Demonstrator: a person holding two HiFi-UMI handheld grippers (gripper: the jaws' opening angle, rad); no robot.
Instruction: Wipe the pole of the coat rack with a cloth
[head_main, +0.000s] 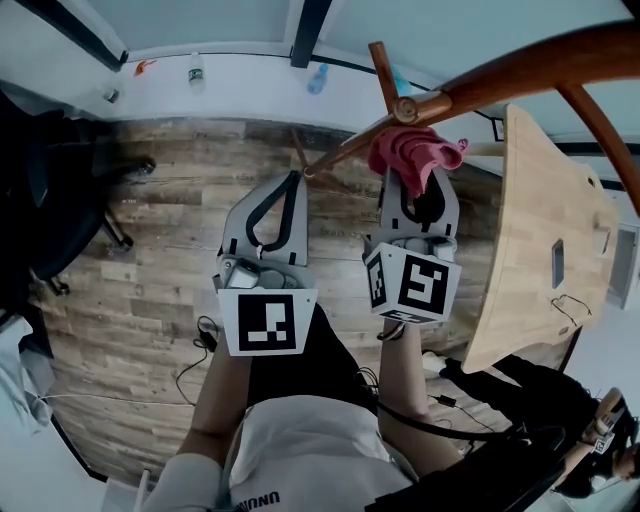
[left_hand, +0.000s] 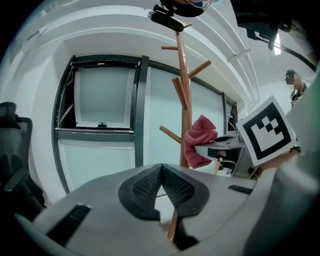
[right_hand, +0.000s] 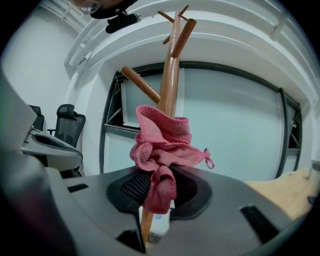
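Observation:
The wooden coat rack has a slim brown pole (right_hand: 170, 75) with angled pegs, and I look down on its top (head_main: 405, 108) in the head view. A pink cloth (head_main: 415, 155) is bunched against the pole. My right gripper (head_main: 420, 185) is shut on the cloth (right_hand: 162, 145), which presses on the pole and hides part of it. My left gripper (head_main: 293, 180) is to the left of the pole, shut with nothing in it. In the left gripper view the pole (left_hand: 185, 100), the cloth (left_hand: 199, 140) and the right gripper (left_hand: 220, 146) lie ahead to the right of the left gripper (left_hand: 160, 170).
A light wooden table (head_main: 545, 230) stands to the right of the rack. A black office chair (head_main: 60, 200) is at the left. Bottles (head_main: 196, 70) sit on the white sill under the window (left_hand: 100, 100). Cables (head_main: 205, 335) lie on the wood floor.

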